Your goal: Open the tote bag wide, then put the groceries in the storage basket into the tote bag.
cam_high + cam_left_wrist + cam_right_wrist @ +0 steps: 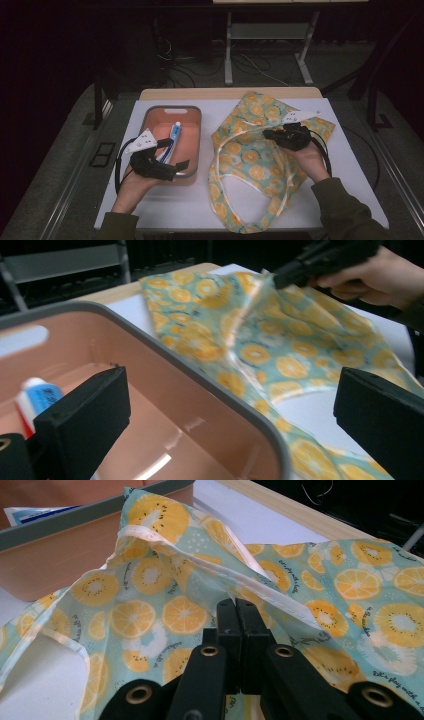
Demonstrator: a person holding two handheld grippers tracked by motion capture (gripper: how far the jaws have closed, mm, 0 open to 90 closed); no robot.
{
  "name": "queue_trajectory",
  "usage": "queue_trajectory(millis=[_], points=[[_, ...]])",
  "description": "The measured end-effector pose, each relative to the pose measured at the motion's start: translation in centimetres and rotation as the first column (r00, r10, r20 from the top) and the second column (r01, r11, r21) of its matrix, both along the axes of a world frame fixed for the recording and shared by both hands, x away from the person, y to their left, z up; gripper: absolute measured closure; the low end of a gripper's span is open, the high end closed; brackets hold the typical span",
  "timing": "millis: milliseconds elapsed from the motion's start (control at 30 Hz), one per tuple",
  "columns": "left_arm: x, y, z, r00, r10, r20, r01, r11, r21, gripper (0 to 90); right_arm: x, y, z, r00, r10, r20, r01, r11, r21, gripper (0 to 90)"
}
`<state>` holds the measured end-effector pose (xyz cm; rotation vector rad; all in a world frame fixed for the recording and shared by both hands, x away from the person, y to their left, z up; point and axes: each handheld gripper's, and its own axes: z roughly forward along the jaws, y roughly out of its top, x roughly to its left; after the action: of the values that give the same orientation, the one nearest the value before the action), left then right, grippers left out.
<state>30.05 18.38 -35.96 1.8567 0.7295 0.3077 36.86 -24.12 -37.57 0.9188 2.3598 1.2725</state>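
A teal cloth bag (250, 160) printed with orange slices lies on the white table, its pale handles looping toward the front. My right gripper (268, 134) is shut on a fold of the bag (150, 580) near its opening, the jaws (236, 615) pressed together and lifting the cloth a little. To the left stands a pink tray with a grey rim (199, 131), and a blue-and-white tube (175, 132) lies inside it. My left gripper (175, 153) hovers open over the tray's near right part. Its jaws (232, 415) straddle the tray rim (200, 375) with nothing between them.
The white table top (165, 205) lies bare at the front and at the far right. A wooden edge (210, 93) runs along its back. Beyond it are the floor, cables and a grey stand (229, 55).
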Motion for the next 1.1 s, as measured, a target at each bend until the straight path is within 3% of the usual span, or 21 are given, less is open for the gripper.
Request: queue_trajectory(millis=[233, 300, 333, 367, 400, 467, 567, 767, 933, 1100], points=[[2.6, 0.0, -0.3, 0.9991, 0.04, -0.016, -0.039, 0.9986, 0.035, 1.6, 0.0, 0.1, -0.1, 1.0, 0.007, 0.0, -0.007, 1.0, -0.004, 89.6], [3.4, -0.2, -0.3, 0.9942, 0.065, -0.085, -0.061, 0.9968, 0.051, 2.6, 0.0, 0.1, -0.1, 1.0, 0.008, 0.0, -0.008, 1.0, -0.005, 89.6], [3.7, -0.2, -0.2, 0.9927, 0.075, -0.094, -0.07, 0.9956, 0.062, 3.1, 0.0, 0.1, -0.2, 1.0, 0.007, -0.001, -0.007, 1.0, -0.004, 89.6], [3.8, -0.3, -0.1, 0.9951, 0.086, -0.049, -0.083, 0.994, 0.072, 3.7, 0.0, 0.1, -0.2, 1.0, 0.007, -0.002, -0.007, 1.0, -0.004, 89.6], [4.1, -0.3, 0.0, 0.9958, 0.087, -0.03, -0.084, 0.9932, 0.08, 4.8, 0.0, 0.1, -0.2, 1.0, 0.007, -0.003, -0.007, 1.0, -0.004, 89.6], [4.8, -0.3, 0.0, 0.9949, 0.095, -0.033, -0.093, 0.9934, 0.067, 5.2, -0.1, 0.1, -0.2, 1.0, 0.008, 0.001, -0.008, 1.0, -0.002, 89.6], [5.8, -0.4, -0.4, 0.9933, 0.113, -0.027, -0.11, 0.9905, 0.083, 5.7, -0.1, 0.0, -0.2, 1.0, 0.01, 0.001, -0.01, 1.0, -0.001, 89.6], [7.5, -0.4, -1.6, 0.986, 0.156, -0.059, -0.147, 0.9799, 0.135, 6.8, -0.2, 0.0, -0.2, 0.9999, 0.012, 0.004, -0.012, 1.0, -0.004, 89.6], [8.3, -0.5, -2.7, 0.9744, 0.199, -0.103, -0.176, 0.9633, 0.203, 8.3, -0.2, 0.0, -0.2, 0.9999, 0.011, 0.007, -0.011, 1.0, -0.003, 89.6], [8.9, -0.9, -3.6, 0.9601, 0.245, -0.135, -0.199, 0.9372, 0.286, 8.7, -0.2, -0.1, -0.2, 0.9999, 0.008, 0.009, -0.008, 1.0, -0.001, 89.6]])
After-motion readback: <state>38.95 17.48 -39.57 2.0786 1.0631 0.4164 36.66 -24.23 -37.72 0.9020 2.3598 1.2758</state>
